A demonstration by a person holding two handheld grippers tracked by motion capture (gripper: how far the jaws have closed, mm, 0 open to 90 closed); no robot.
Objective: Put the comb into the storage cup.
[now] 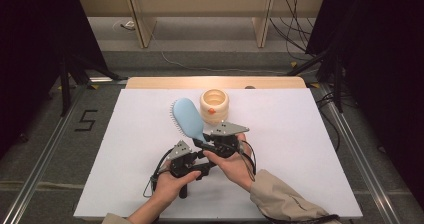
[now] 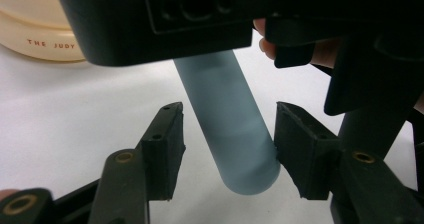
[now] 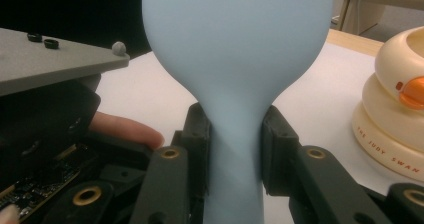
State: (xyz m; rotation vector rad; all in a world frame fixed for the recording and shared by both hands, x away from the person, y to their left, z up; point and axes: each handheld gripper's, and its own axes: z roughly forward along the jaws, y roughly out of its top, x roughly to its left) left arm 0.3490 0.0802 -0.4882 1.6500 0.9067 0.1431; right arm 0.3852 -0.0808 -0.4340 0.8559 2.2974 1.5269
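A: Right gripper view: the right gripper point(image 3: 235, 149) has its jaws clamped on the neck of the pale blue brush point(image 3: 237, 59).

B: And the left gripper point(image 2: 227, 151)?

A: Jaws part open around the handle end, one pad touching. Brush is mid-tabletop, near the cream swan cup point(image 1: 214, 105).

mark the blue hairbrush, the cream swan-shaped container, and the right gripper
blue hairbrush point(image 1: 187, 115): high view, back of its head.
cream swan-shaped container point(image 1: 214, 105): high view, front wall.
right gripper point(image 3: 235, 134): right gripper view, between its jaws at the handle's neck.
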